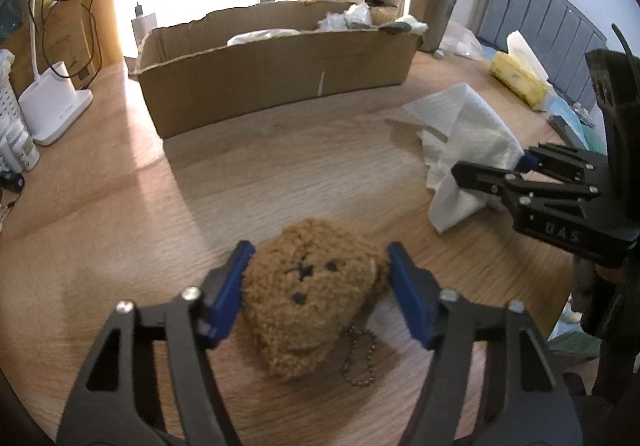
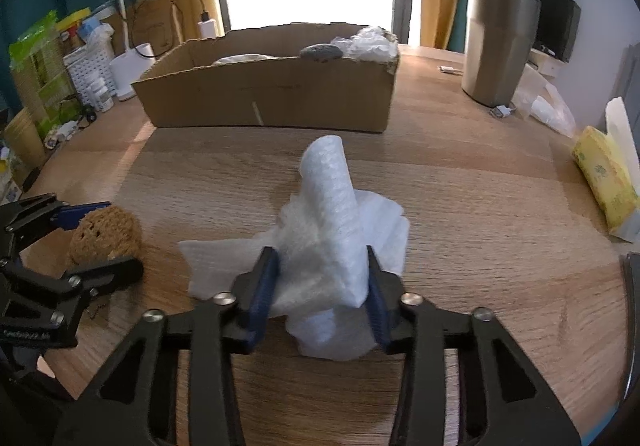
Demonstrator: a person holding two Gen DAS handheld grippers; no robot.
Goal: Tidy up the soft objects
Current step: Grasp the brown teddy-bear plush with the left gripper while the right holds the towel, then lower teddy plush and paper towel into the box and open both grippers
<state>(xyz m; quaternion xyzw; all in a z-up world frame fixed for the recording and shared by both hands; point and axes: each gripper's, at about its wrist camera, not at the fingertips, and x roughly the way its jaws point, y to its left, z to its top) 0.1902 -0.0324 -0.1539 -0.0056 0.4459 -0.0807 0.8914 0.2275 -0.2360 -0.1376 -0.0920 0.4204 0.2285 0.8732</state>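
The left gripper (image 1: 316, 294) has its fingers pressed into a brown plush bear (image 1: 310, 296), low centre of the left view. The right gripper (image 2: 320, 294) pinches a white tissue wad (image 2: 332, 230) at mid-frame. Both look light, squashy and unbreakable; grip the bulk, not edges. The wooden bench (image 2: 480, 206) is flat, with a cardboard box (image 2: 272, 94) behind.

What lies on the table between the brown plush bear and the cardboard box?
Nothing: the left wrist view shows bare wooden table between the plush bear and the cardboard box.
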